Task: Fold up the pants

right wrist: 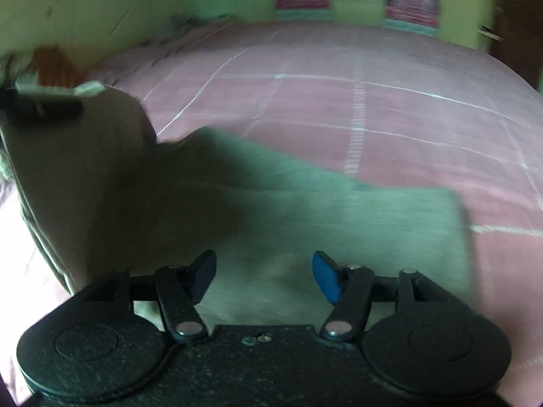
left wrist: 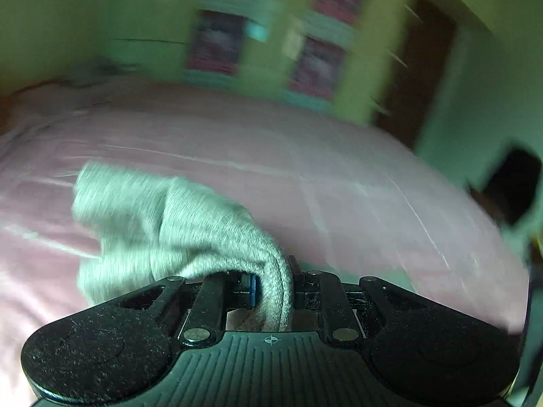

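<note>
The grey pants [left wrist: 163,224] hang bunched to the left from my left gripper [left wrist: 275,281], which is shut on a thick edge of the fabric above the pink bed sheet [left wrist: 305,176]. In the right wrist view the pants [right wrist: 339,224] lie spread flat on the pink sheet [right wrist: 373,108]. My right gripper [right wrist: 264,278] is open and empty just above the cloth. A person's forearm [right wrist: 85,169] crosses at the left, holding the other gripper. Both views are blurred by motion.
The bed has a pink sheet with white grid lines [right wrist: 356,118]. A green wall with shelves [left wrist: 271,40] stands behind it. A dark doorway [left wrist: 417,74] is at the right. An orange object [right wrist: 51,64] lies at the bed's far left.
</note>
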{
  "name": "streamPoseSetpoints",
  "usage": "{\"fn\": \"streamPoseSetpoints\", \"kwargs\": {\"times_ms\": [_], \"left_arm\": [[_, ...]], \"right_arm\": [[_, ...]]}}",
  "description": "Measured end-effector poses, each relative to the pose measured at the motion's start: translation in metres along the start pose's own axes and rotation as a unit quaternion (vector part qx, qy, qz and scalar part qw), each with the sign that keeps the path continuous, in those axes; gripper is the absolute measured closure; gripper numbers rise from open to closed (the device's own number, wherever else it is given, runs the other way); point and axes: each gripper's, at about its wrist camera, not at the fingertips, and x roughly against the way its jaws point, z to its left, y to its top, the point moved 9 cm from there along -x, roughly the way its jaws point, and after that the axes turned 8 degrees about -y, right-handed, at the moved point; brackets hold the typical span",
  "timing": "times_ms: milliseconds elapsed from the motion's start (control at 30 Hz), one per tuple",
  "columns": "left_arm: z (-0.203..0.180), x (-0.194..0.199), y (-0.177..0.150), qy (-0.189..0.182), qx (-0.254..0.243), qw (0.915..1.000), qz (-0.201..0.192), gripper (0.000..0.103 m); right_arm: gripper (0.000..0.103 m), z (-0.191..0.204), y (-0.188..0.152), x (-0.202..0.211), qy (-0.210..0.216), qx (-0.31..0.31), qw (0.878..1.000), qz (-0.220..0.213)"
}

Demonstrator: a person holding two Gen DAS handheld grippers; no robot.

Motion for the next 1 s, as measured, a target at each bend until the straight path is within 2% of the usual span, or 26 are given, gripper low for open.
{"fn": "streamPoseSetpoints", "kwargs": {"times_ms": [67, 133, 167, 267, 333, 433, 567, 667, 733, 833, 1000], "left_arm": [[-0.038, -0.027, -0.02, -0.015, -0.05, 0.9976, 0.047, 0.086], [-0.066, -0.051, -0.044, -0.01, -0.094, 0.9901, 0.104, 0.082], [-0.073, -0.056, -0.053, -0.003, -0.105, 0.9875, 0.117, 0.079], [-0.088, -0.055, -0.056, 0.006, -0.134, 0.9838, 0.119, 0.077], [-0.093, -0.054, -0.047, -0.006, -0.137, 0.9839, 0.115, 0.077], [-0.09, -0.04, -0.036, -0.018, -0.106, 0.9886, 0.105, 0.077], [-0.078, -0.004, -0.046, -0.024, -0.052, 0.9952, 0.079, 0.077], [-0.046, -0.002, -0.05, -0.003, 0.009, 0.9971, 0.076, 0.072], [-0.017, -0.004, -0.059, 0.024, 0.048, 0.9953, 0.081, 0.07], [0.013, -0.009, -0.084, 0.045, 0.106, 0.9881, 0.102, 0.07], [0.029, -0.014, -0.104, 0.032, 0.158, 0.9818, 0.101, 0.07]], "right_arm": [[0.037, -0.03, -0.006, 0.009, -0.011, -0.026, 1.0, 0.004], [0.037, -0.058, -0.014, 0.016, -0.025, -0.041, 0.999, 0.007], [0.037, -0.069, -0.017, 0.019, -0.032, -0.05, 0.998, 0.008], [0.036, -0.094, -0.026, 0.027, -0.028, -0.084, 0.996, 0.008], [0.035, -0.103, -0.029, 0.029, -0.021, -0.102, 0.995, 0.006], [0.035, -0.105, -0.03, 0.029, -0.009, -0.113, 0.994, 0.006], [0.034, -0.103, -0.03, 0.037, 0.013, -0.124, 0.992, -0.003], [0.032, -0.104, -0.029, 0.034, 0.032, -0.141, 0.99, 0.005], [0.032, -0.1, -0.032, 0.031, 0.051, -0.158, 0.986, 0.018], [0.032, -0.095, -0.029, 0.026, 0.072, -0.177, 0.981, 0.025], [0.032, -0.085, -0.019, 0.007, 0.093, -0.227, 0.968, 0.043]]}}
